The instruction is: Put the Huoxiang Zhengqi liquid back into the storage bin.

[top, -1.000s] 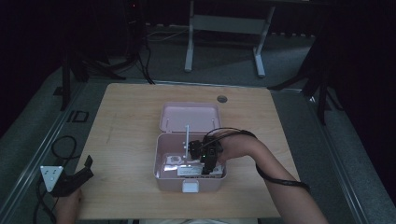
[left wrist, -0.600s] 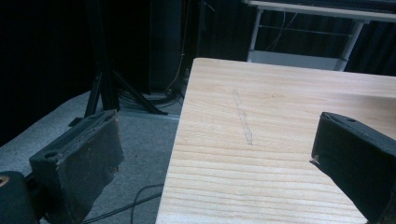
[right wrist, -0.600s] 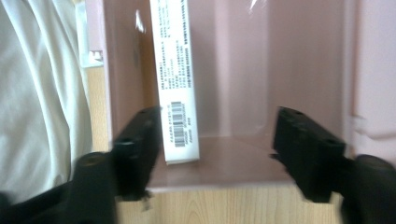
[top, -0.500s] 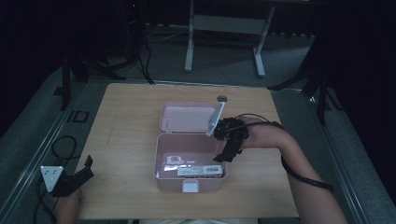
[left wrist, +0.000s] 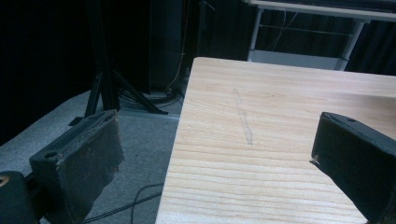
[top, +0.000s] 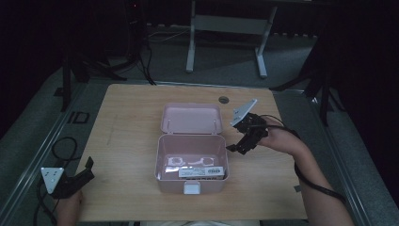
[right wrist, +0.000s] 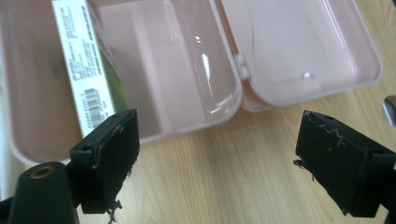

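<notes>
A pink plastic box (top: pixel 162 165) stands open mid-table, its lid (top: pixel 191 117) laid flat behind it. Inside lies a packet with a white barcode label (top: pixel 200 172) and some white items (top: pixel 188 161). My right gripper (top: pixel 241 146) hangs open just right of the box, above the table; in the right gripper view its jaws stand wide apart over the box rim (right wrist: pixel 219 112) and the label (right wrist: pixel 84 88). My left gripper (top: pixel 83 170) rests open at the table's front left corner, nothing between its fingers (left wrist: pixel 84 158).
The wooden table (top: pixel 127 122) has a round grommet (top: pixel 223 100) near its far edge. A faint scratch (left wrist: pixel 243 116) marks the wood ahead of the left gripper. Cables lie on the grey floor (top: pixel 61 146) to the left. A white metal stand (top: pixel 226 23) is behind the table.
My right gripper has lifted out of the box and moved right, away from it, leaving the labelled packet inside. The left gripper has stayed put.
</notes>
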A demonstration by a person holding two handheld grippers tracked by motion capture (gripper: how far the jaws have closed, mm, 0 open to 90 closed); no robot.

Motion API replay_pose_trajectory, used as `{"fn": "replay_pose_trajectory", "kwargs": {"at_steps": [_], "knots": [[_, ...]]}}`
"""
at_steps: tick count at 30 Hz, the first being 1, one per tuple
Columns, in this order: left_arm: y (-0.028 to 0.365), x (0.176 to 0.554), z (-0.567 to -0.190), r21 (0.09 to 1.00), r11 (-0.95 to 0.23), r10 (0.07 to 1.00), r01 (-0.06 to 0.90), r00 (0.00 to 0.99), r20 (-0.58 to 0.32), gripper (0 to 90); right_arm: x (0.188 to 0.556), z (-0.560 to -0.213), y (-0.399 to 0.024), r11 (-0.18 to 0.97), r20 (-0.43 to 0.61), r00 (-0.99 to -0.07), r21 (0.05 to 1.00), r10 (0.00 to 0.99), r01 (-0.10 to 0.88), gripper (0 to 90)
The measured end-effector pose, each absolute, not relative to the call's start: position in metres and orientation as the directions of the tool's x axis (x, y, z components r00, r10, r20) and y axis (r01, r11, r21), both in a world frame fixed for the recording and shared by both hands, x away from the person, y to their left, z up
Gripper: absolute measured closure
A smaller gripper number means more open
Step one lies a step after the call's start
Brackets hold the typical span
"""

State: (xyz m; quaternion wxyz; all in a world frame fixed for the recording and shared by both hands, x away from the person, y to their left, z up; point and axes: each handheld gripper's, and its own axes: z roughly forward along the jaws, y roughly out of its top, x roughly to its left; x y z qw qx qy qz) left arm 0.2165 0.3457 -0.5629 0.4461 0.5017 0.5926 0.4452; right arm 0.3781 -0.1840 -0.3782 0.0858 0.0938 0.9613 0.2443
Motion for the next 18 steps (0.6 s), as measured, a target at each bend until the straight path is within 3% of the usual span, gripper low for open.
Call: {"fn": "replay_pose_trajectory", "kwargs": {"at_steps": [6,18], "knots": [[0.346,0.216,-0.563,0.975,0.101,0.992,0.196,-0.097,-0.083,2.1,0.386,-0.413,-0.205,0.841,-0.109,-0.949,0.501,0.296,0.204,13.1],[0.345,0.217,-0.563,0.975,0.098,0.992,0.202,-0.098,-0.079,2.1,0.398,-0.478,-0.246,0.671,-0.019,-0.871,0.647,0.49,0.363,12.1]]}}
